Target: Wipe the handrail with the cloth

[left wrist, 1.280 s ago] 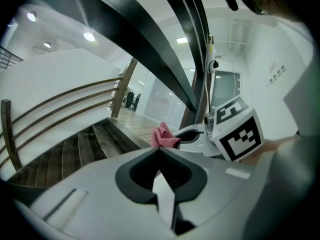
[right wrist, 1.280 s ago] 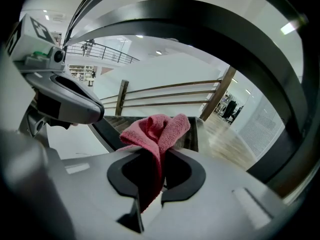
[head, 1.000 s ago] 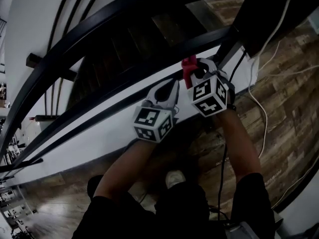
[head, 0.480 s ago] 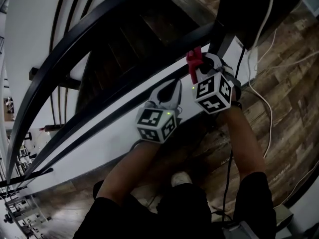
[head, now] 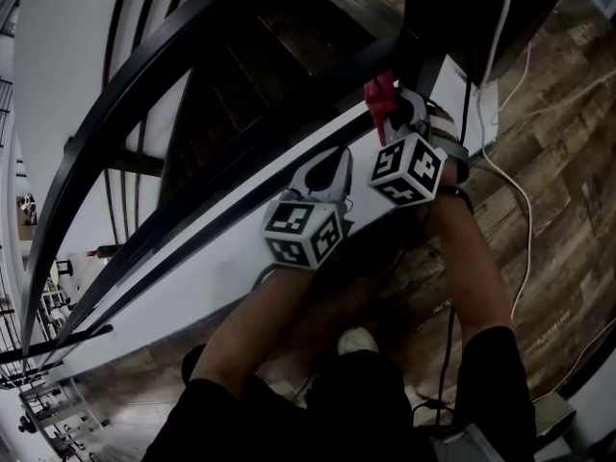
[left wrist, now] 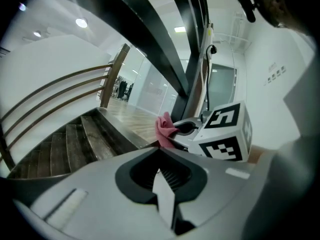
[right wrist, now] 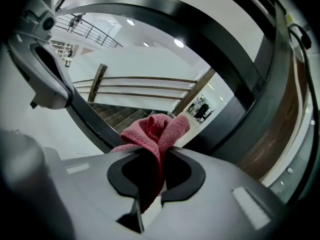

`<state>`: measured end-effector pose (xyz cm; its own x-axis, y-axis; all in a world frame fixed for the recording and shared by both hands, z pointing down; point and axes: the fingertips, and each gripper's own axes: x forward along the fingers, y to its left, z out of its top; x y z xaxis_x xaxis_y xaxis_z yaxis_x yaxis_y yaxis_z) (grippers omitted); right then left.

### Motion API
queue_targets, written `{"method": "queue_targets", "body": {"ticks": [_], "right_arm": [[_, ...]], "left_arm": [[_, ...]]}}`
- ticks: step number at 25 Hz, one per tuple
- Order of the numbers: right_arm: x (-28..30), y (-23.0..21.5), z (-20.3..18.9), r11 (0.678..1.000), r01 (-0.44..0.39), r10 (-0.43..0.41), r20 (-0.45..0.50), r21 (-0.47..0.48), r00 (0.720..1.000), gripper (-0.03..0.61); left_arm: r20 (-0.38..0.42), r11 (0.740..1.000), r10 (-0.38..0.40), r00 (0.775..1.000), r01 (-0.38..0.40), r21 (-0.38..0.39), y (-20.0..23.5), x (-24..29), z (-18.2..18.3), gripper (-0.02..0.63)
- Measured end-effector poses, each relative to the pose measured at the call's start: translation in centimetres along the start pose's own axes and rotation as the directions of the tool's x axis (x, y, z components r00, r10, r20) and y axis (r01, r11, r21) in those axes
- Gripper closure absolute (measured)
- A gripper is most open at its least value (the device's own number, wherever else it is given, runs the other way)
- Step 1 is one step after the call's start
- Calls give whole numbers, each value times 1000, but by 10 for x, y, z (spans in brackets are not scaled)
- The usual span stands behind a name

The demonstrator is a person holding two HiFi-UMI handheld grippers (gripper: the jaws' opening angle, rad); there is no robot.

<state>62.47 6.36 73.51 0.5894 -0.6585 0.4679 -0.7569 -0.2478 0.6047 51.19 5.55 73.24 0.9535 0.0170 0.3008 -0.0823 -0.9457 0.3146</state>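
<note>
The right tongs (head: 393, 121) are clamped on a folded pink-red cloth (head: 378, 97), whose looped terry tuft (right wrist: 156, 130) sticks up past the tips while a tail hangs down in the dark hollow between the pads. In the head view the cloth is up against the slim lower bar (head: 241, 157), near where it runs into a dark post (head: 431, 61). Whether fabric touches metal cannot be told. The broad black handrail (head: 125, 89) sweeps in a smooth curve above, with an open band between it and the lower bar, and in the right gripper view it arches wide over the cloth (right wrist: 210, 26). The left tongs (head: 332, 162) lie just beside the right ones, lower along the same bar, with the jaws drawn together on nothing (left wrist: 161, 151). From there the cloth (left wrist: 164, 128) and the right tongs' marker cube show just ahead. Behind the rails are dark wooden stair treads (left wrist: 65, 144), ridged and matte. Below them runs a plain white stringer (head: 173, 296), then a worn wood-plank floor (head: 563, 171) crossed by a loose white cable (head: 502, 176). The person's forearms hide the floor near their feet, the rail ends run out of view at both edges, and the far hall is too small and dim to read.
</note>
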Motion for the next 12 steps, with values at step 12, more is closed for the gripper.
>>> {"method": "queue_targets", "body": {"ticks": [12], "right_arm": [[-54, 20, 24, 994, 104, -105, 119, 17, 987, 532]], "left_arm": [[85, 997, 59, 995, -64, 53, 23, -105, 0, 614]]}}
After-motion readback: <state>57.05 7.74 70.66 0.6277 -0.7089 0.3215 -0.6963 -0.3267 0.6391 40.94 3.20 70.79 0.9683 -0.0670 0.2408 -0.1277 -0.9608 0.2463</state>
